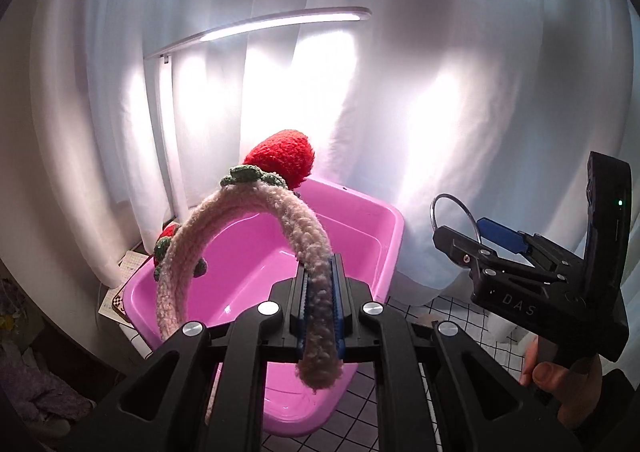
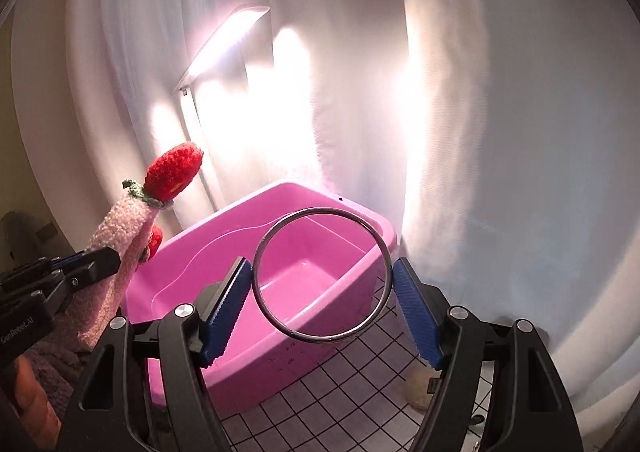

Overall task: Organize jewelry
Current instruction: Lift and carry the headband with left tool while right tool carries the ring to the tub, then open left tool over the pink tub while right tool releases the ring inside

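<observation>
My left tool (image 1: pixel 320 292) is clamped on one end of a fuzzy pink headband (image 1: pixel 248 219), its blue pads pressed together on the plush. The band arches up toward 11 o'clock from the grip, and a red knitted strawberry (image 1: pixel 282 155) with green leaves sits at the top of the arch (a second, smaller strawberry shows lower on the far side, at about 9 o'clock). My right tool (image 2: pixel 322 292) holds a thin metal bangle (image 2: pixel 322 276) across its width: both blue pads touch the ring, one at 9 o'clock and one at 3 o'clock of the hoop, so the jaws stand wide but are gripping.

Both pieces hang in the air in front of a pink plastic tub (image 2: pixel 280 195), which sits on a worktop (image 2: pixel 344 380) covered in a white cloth with a black grid. Through the bangle I see the tub's bare floor. In the left wrist view the right tool appears at 3 o'clock, well apart from the headband, with my fingers (image 1: pixel 548 372) around its handle. A lit desk lamp (image 1: pixel 280 21) stands behind the tub at 12 o'clock, against a white curtain (image 1: pixel 480 71).
</observation>
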### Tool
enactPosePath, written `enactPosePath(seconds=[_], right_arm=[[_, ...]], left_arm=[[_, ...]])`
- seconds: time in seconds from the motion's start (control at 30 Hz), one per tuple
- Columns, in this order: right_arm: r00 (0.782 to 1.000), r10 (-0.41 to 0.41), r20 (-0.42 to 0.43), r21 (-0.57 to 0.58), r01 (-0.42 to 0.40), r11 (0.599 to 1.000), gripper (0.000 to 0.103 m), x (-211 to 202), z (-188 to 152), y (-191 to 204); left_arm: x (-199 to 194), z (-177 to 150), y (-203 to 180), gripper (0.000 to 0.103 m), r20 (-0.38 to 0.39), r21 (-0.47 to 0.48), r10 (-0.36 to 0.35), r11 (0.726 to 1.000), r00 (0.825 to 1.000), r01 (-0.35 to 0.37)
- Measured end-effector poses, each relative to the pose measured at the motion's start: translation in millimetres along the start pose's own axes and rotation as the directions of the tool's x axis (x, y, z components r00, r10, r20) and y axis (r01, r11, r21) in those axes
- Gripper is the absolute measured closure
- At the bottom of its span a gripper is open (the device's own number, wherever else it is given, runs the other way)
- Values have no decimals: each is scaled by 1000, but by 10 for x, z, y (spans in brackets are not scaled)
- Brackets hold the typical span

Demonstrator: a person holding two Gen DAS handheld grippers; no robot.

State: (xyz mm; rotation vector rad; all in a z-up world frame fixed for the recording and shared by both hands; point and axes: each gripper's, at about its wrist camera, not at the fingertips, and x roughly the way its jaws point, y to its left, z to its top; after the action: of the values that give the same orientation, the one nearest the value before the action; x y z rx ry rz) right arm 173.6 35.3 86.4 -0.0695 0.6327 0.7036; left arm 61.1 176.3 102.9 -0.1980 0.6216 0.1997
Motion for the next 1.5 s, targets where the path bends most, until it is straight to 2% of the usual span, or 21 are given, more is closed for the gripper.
enactPosePath(seconds=[0.13,0.3,0.4,0.53,0.63,0.7,0.83,0.9,1.0,1.07,1.1,1.27,1.5], right_arm=[[997,21,-68,-52,-25,998,33,512,133,214],[985,34,-172,-83,-49,995,33,1061,205,311],[970,35,-242,-85,-57,995,33,1326,198,284],[942,29,-333,-81,-59,995,33,1621,176,268],[920,13,-391,-81,-49,996,33,1784,139,264],[905,2,-425,-79,-39,996,33,1871,119,270],[892,-32,-451,-109,-19,994,33,1931,101,285],[885,-26,-464,-101,-23,995,33,1961,124,293],[878,-45,-476,-113,-10,994,32,2017,130,297],[876,-50,-479,-115,-6,993,32,2046,131,274],[875,-53,-481,-115,-3,993,32,2048,130,276],[868,-79,-490,-131,16,991,32,2051,97,319],[871,-83,-485,-127,24,992,32,1995,53,361]], left_arm=[[309,-55,231,92,-69,-25,-13,1000,998,11],[537,-128,205,92,-129,-10,-57,998,990,56],[700,-198,204,92,-190,-47,-94,995,977,86],[943,-229,336,92,-258,-93,-99,993,961,77],[1141,-250,433,92,-324,-138,-107,988,940,65],[1247,-292,488,92,-361,-162,-111,985,926,56],[1372,-337,540,90,-401,-201,-138,978,906,60],[1413,-332,566,85,-410,-211,-141,976,901,57],[1430,-303,615,68,-410,-212,-126,976,903,39],[1428,-280,657,43,-404,-211,-99,977,909,13],[1414,-273,678,40,-394,-215,-95,977,914,9],[1334,-288,758,34,-384,-219,-73,976,920,-13],[1280,-324,798,30,-376,-218,-55,975,925,-31]])
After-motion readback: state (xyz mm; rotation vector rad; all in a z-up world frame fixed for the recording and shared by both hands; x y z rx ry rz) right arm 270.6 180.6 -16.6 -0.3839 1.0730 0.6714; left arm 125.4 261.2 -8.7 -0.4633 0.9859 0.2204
